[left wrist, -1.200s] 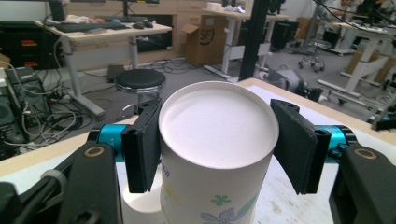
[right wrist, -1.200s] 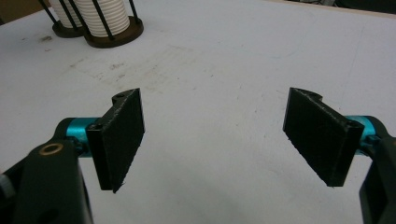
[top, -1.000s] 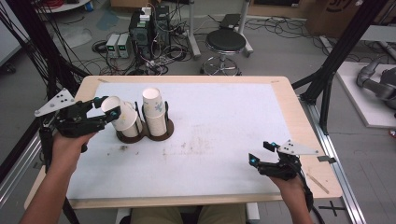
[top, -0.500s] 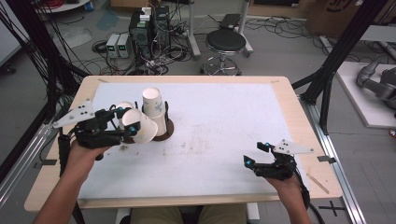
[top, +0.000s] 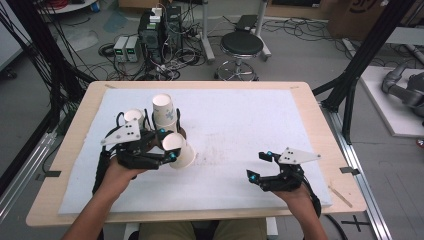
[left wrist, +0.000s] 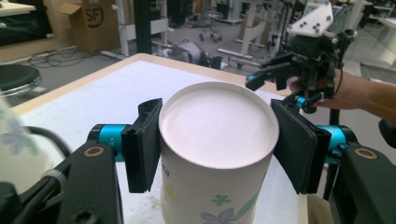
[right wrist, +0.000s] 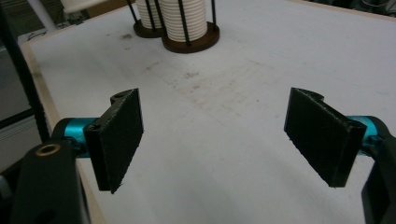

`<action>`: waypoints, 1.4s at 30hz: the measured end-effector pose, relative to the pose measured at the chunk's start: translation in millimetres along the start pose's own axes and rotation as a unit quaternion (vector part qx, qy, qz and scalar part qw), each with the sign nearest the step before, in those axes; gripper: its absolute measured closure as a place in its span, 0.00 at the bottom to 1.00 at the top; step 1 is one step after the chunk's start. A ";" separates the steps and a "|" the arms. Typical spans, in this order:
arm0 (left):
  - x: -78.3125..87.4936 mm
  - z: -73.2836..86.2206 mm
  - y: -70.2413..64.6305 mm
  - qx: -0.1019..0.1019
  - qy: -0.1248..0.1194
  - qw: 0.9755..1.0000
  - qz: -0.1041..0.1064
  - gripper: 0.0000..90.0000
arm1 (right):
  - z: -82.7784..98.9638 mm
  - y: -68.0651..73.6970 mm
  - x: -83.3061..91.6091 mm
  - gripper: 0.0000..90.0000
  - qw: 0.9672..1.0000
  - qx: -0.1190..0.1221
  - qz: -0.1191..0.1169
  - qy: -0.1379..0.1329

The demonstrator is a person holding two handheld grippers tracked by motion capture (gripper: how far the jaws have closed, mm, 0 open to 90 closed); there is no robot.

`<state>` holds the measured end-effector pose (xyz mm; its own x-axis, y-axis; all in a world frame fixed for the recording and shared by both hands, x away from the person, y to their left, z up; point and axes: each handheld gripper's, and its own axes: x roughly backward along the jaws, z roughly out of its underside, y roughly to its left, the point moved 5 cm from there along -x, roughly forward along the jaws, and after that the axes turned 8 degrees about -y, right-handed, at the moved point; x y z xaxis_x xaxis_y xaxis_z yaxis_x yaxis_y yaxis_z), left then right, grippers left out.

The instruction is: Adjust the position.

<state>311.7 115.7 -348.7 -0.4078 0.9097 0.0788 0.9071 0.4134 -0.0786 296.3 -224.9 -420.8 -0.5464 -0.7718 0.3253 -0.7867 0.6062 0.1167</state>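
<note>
Left tongs: clamped on a paper cup with flower print, pads against both sides of its wall; cup lying tilted, held above the white worktop toward its left edge, just in front of two cup holders with stacked cups. Right tongs: jaws wide apart, nothing between them, low over the worktop near its front right corner, well apart from the cup.

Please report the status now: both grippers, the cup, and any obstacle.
Left gripper shut on paper cup, carried on its side above the table. Right gripper open, empty. Cup stacks close behind; path toward right gripper clear.
</note>
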 end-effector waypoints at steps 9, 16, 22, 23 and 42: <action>-22.0 9.3 -9.6 -0.003 0.017 0.999 0.031 0.42 | -11.3 13.4 -19.6 0.23 0.999 0.019 -0.049 0.004; -37.3 12.2 -20.7 -0.005 0.023 0.998 0.053 0.42 | -21.5 31.5 -43.8 0.23 0.994 0.050 -0.101 0.013; -48.1 14.1 -28.0 -0.009 0.028 0.997 0.070 0.42 | -24.8 43.5 -58.1 0.23 0.989 0.059 -0.134 0.018; -49.8 14.8 -29.0 -0.009 0.029 0.997 0.072 0.42 | -24.9 44.5 -59.7 0.23 0.988 0.061 -0.138 0.019; -69.5 21.1 -44.1 -0.009 0.030 0.993 0.114 0.42 | -20.4 56.9 -77.3 0.23 0.980 0.060 -0.188 0.016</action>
<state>297.8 35.0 -371.7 -0.1855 0.9754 0.1194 0.9770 0.1961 -0.0840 299.6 -126.9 -420.3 -0.2031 -0.9290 0.3094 -0.9600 0.2511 0.1237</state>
